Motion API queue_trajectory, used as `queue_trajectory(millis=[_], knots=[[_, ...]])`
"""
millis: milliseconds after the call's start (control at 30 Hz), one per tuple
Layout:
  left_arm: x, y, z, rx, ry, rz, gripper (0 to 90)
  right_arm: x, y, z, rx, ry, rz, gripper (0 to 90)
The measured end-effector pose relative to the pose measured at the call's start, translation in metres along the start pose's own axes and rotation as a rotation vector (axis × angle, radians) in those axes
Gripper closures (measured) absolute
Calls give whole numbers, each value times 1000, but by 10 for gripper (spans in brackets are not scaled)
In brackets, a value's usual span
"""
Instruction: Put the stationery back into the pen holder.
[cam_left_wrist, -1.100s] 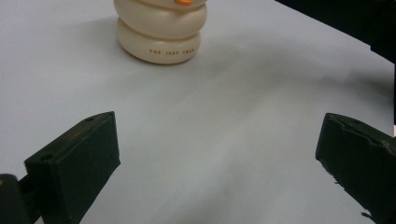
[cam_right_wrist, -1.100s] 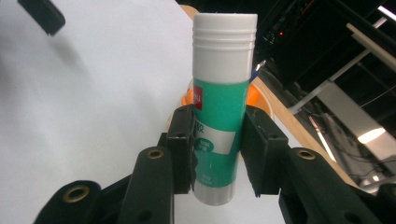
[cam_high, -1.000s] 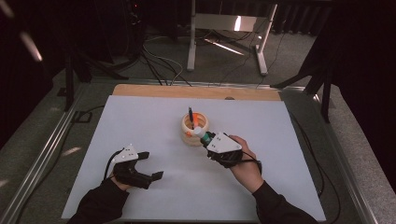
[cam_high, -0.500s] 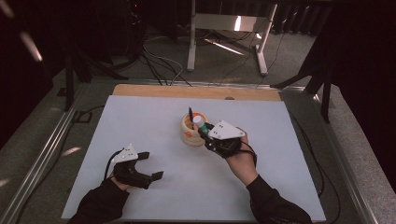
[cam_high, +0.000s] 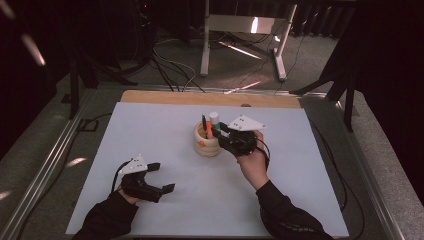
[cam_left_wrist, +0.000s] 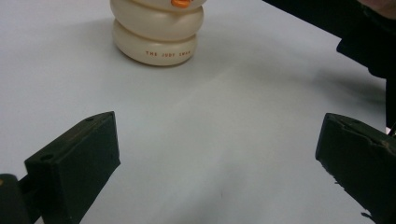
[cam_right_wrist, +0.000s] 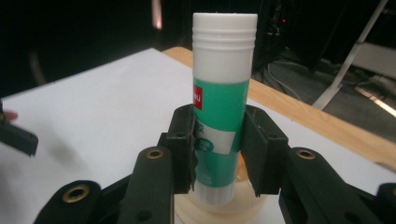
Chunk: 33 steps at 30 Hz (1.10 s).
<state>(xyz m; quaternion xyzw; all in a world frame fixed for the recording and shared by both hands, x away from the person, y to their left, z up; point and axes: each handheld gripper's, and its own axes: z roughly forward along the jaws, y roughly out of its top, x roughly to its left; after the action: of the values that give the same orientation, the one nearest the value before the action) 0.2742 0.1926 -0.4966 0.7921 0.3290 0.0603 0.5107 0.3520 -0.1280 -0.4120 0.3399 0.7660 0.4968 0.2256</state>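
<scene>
With its jaws clenched on the upright glue stick (cam_right_wrist: 223, 107) just over the cream holder (cam_high: 207, 141) at table centre, the right gripper (cam_high: 226, 136) should lower straight down, while the left gripper (cam_high: 156, 177), jaws released, idles at seven o'clock.

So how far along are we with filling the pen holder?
Done: a dark pen and an orange marker stand in the cream holder. In hand: the right gripper is clamped on an upright glue stick just over the holder's rim. Left: lowering and releasing it, probably. The left gripper rests open on the white mat, holding nothing.
</scene>
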Motion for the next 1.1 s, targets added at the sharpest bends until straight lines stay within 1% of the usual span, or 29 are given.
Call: queue_trajectory(millis=[33, 200, 333, 367, 400, 467, 567, 667, 767, 833, 900, 1100], knots=[[0, 0, 0, -1, 2, 0, 2, -3, 0, 4, 1, -6, 23, 653], [0, 0, 0, -3, -2, -1, 3, -7, 0, 14, 11, -15, 44, 653], [0, 0, -1, -5, -3, -5, 3, -9, 0, 20, 15, -23, 51, 653], [1, 0, 0, -5, -4, -7, 3, -10, 0, 24, 16, -29, 59, 653], [1, 0, 0, -5, -4, -7, 2, -10, 0, 24, 16, -29, 59, 653], [1, 0, -1, -5, -5, -9, 3, -11, 0, 28, 18, -33, 74, 653], [1, 0, -1, -10, -5, -9, 3, -12, 2, 35, 24, -30, 87, 653], [2, 0, -1, -9, -7, -9, 3, -12, 2, 40, 33, -33, 78, 653], [2, 1, -1, -11, -7, -9, 3, -14, 1, 45, 49, -20, 110, 652], [2, 1, -1, -11, -7, -10, 3, -14, 0, 47, 55, -21, 113, 653], [2, 1, -1, -11, -7, -11, 3, -16, -1, 51, 70, -16, 142, 652], [2, 1, -1, -9, -5, -10, 3, -17, -3, 56, 94, -14, 168, 652]])
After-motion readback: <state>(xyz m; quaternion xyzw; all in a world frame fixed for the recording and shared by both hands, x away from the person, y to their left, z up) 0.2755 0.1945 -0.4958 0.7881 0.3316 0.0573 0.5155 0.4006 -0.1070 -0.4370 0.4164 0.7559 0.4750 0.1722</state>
